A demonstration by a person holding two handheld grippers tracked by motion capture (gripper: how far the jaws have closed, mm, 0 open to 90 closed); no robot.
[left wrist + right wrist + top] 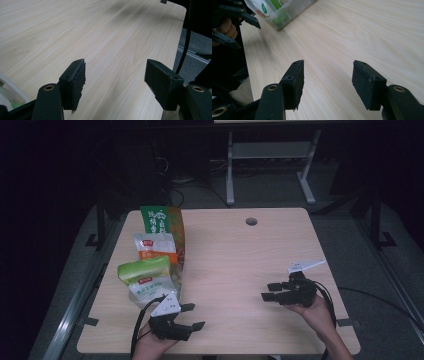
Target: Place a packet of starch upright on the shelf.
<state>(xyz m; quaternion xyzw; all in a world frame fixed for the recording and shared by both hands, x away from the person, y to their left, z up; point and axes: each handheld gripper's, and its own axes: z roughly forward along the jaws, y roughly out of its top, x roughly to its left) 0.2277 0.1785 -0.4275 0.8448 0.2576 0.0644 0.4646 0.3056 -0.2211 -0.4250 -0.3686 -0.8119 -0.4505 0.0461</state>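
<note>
Two hand-held grippers, left hand-held gripper [192, 316] and right hand-held gripper [269, 291] both gaping empty, four snack packets [150, 270] in one clear bin [294, 12]

Right gripper [327, 83] over bare wooden table [367, 37], jaws parted, nothing between them. Clear bin [287, 15] of snack packets (labels blurred) far beyond the jaws; left gripper [234, 27] beside it.

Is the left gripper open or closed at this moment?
Open. In the left gripper view, the left gripper has its jaws wide apart, with bare table between them and nothing held.
</note>
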